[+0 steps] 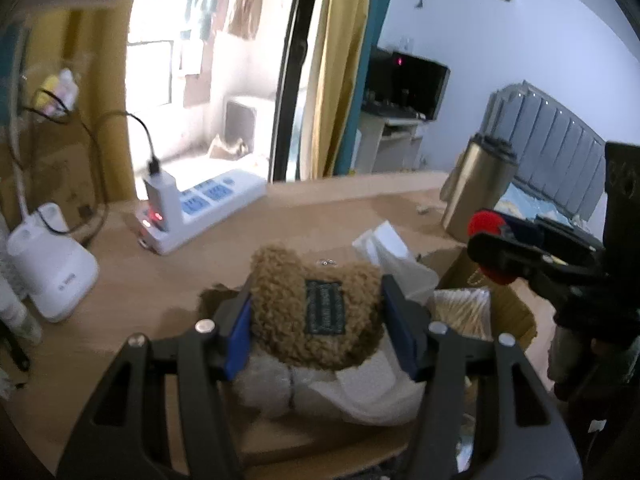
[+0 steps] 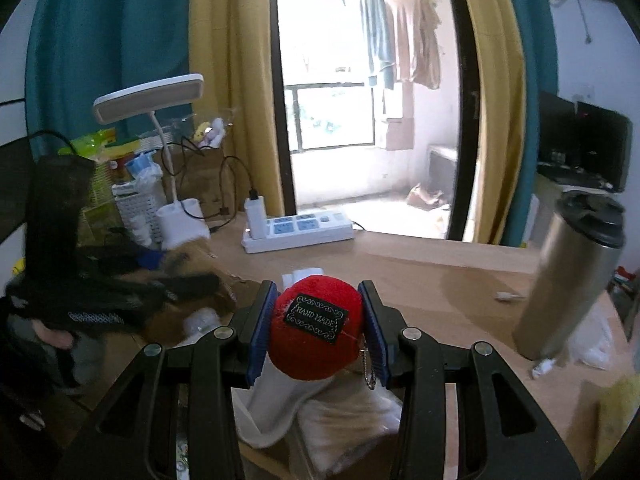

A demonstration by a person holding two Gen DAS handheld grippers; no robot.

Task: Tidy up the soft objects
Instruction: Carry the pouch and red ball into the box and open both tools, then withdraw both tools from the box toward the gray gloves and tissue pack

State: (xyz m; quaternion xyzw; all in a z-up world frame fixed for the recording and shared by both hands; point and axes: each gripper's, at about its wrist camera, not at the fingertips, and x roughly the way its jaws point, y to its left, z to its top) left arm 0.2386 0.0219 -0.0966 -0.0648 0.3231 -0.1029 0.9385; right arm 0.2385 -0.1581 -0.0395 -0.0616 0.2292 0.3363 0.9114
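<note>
My left gripper (image 1: 318, 316) is shut on a brown fuzzy plush (image 1: 296, 292) with a dark label, held above an open cardboard box (image 1: 516, 308) of white soft items (image 1: 360, 396). My right gripper (image 2: 316, 328) is shut on a red plush ball (image 2: 314, 356) with a black "HAND MADE" label and a small chain. The red ball also shows in the left wrist view (image 1: 486, 220), at the right. White cloth (image 2: 280, 396) lies under the right gripper. The left gripper shows blurred at the left of the right wrist view (image 2: 176, 276).
A white power strip (image 2: 298, 232) with a charger lies at the back of the wooden desk (image 2: 440, 280). A steel tumbler (image 2: 568, 276) stands at the right. A white desk lamp (image 2: 176, 216) and cluttered baskets stand at the left. A white lamp base (image 1: 52, 268) shows left.
</note>
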